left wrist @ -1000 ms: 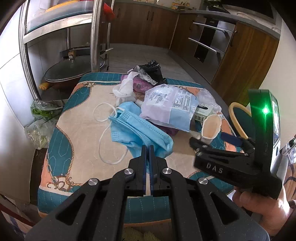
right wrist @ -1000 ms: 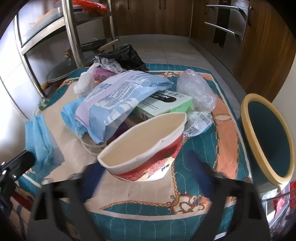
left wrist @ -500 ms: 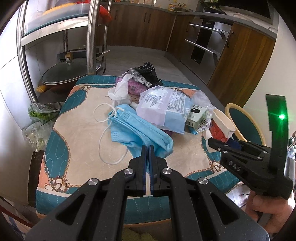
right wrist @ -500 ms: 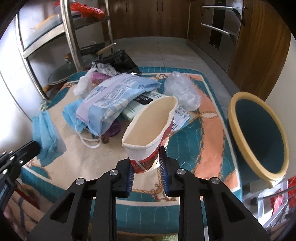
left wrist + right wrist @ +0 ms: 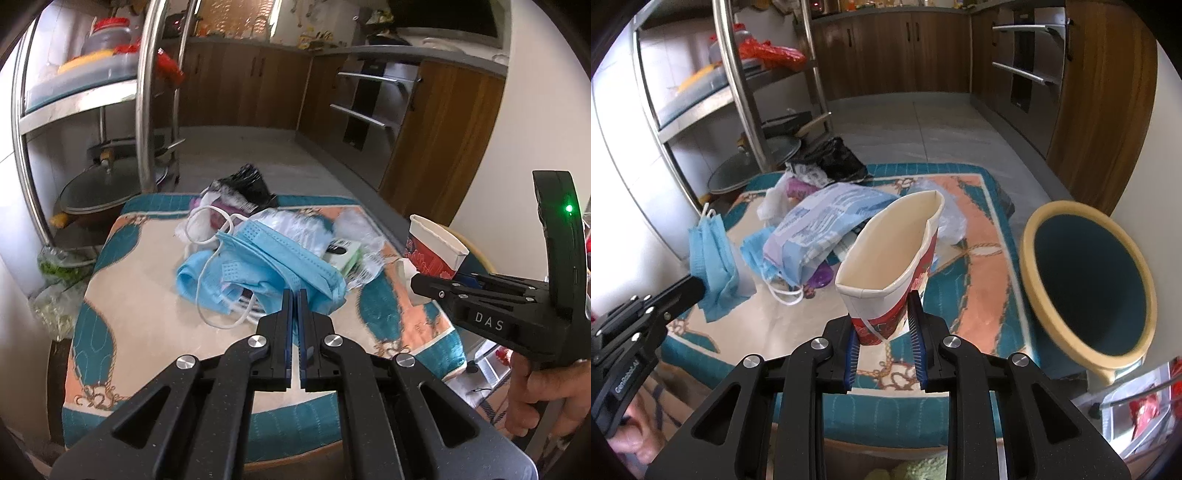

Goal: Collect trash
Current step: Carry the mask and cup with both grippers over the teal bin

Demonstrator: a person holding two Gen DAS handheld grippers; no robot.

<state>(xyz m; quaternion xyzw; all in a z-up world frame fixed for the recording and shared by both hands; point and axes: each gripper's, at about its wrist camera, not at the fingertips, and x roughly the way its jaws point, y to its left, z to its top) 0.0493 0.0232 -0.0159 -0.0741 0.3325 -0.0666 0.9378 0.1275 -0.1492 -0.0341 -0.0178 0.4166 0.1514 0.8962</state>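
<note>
My right gripper is shut on a squashed red and white paper cup and holds it above the table's front edge. The cup also shows in the left wrist view, with the right gripper under it. My left gripper is shut on blue face masks and lifts them off the table; they hang from it in the right wrist view. A teal bin with a yellow rim stands to the right of the table.
The patterned table holds a heap: a blue and white plastic packet, a black bag, a clear bag, a green box. A steel shelf rack stands at the left, wooden cabinets behind and right.
My right gripper has closed on the paper cup and lifted it toward the bin side. My left gripper has raised the blue masks off the table.
</note>
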